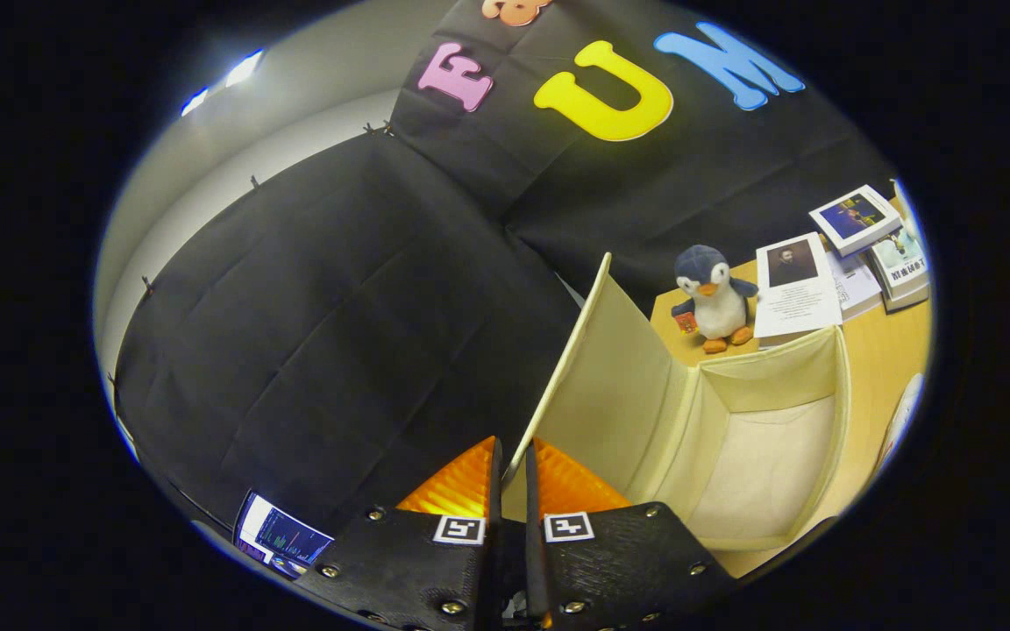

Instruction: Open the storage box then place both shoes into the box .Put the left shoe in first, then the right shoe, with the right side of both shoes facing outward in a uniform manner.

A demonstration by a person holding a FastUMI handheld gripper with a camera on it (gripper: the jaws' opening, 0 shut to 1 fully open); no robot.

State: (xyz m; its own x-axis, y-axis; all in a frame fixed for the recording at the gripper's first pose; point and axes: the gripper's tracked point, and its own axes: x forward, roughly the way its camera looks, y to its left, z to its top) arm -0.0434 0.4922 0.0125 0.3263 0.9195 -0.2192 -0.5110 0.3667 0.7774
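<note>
In the gripper view, the gripper [512, 460] had its 2 fingers pressed together on the thin edge of the lid [597, 386] of the storage box [768, 473]. The lid edge ran up between the fingers, so the jaws were clenched on it, with almost no gap left between them. The lid was lifted and stood nearly upright, leaning at the left side of the box, and its cream inner face was turned toward the box opening.

The storage box stood open just ahead and to the right of the fingers, on a wooden table [882, 350]. Its walls were of cream fabric and its floor was a pale, rougher cloth. The inside held nothing that I could see.

Beyond the box, on the table, a plush penguin [714, 298] stood upright, close to the far wall of the box. Right beside the penguin lay a printed sheet [794, 285] and a few books [873, 237]. Left of the fingers, low down, a small lit screen [281, 536] was seen.
</note>
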